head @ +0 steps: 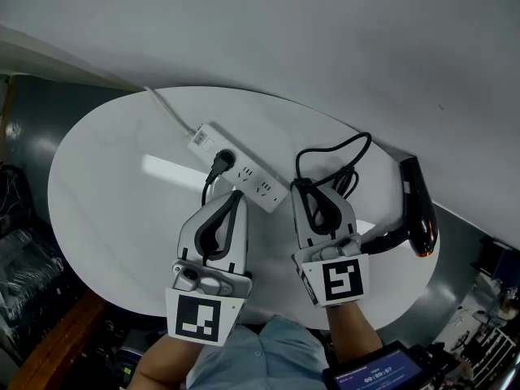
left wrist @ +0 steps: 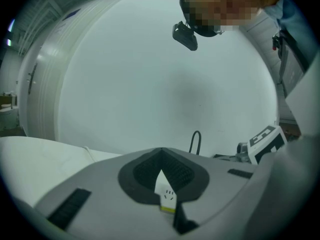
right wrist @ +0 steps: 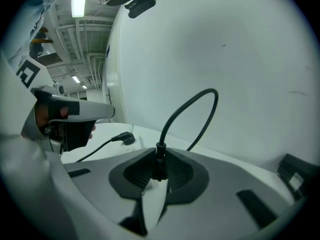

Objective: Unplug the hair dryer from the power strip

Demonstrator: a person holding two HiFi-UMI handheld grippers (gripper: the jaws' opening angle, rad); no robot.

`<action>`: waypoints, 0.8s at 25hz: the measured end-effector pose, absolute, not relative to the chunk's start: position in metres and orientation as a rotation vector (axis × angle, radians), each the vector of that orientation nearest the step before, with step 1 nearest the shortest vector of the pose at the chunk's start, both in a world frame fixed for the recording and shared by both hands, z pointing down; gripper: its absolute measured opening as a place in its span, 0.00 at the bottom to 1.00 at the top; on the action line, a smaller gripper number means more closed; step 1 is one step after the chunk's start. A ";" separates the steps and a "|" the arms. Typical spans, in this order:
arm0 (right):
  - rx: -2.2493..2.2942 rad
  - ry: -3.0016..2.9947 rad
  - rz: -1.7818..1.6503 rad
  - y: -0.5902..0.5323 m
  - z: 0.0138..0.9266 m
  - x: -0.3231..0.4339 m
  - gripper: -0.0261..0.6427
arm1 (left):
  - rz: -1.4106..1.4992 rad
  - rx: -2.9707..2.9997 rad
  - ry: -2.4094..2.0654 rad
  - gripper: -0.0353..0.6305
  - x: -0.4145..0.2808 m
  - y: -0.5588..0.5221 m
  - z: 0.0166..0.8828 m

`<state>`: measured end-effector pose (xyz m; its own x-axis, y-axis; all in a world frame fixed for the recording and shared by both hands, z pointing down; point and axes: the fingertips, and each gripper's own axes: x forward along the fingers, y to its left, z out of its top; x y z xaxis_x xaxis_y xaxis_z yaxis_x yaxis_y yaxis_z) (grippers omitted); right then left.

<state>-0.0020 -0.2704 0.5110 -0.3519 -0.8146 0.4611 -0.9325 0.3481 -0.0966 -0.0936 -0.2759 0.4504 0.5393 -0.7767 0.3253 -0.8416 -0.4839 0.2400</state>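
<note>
**Desk:** How does the strip lie?

**Operator:** I see the long white plastic power strip [head: 248, 177] on the round white table [head: 106, 210]. Its long axis runs diagonally, from far left to near right. Its white lead [head: 172, 112] leaves the far-left end. The black moulded plug [head: 221, 162] sits in a socket toward that same end.

**Desk:** And the dryer?

**Operator:** The black hair dryer [head: 418, 205] lies at the table's right rim, well apart from the strip. Its barrel runs far to near, with the orange-tinted end toward the near edge. The handle sticks out leftward, toward my right gripper [head: 311, 185].

**Desk:** What have the grippers got?

**Operator:** The right gripper's jaws are pinched on the thin black cord [head: 329, 154]. In the right gripper view the cord stands up from between the pads and arches over to the right. My left gripper [head: 236, 194] has its jaw tips together with nothing between them. It points at the strip's near long edge, just beside the plug. Through the gap behind the tips I see the strip's white face and its socket holes.
</note>
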 end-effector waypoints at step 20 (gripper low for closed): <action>1.620 -2.413 0.380 -0.195 0.400 0.029 0.26 | 0.048 2.633 -1.631 0.05 -0.095 -0.194 0.321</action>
<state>0.0291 -0.1948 0.3998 -0.3738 -0.8729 0.3136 -0.9270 0.3626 -0.0958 -0.0950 -0.1936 0.3209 0.4454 -0.8940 0.0495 -0.8953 -0.4449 0.0213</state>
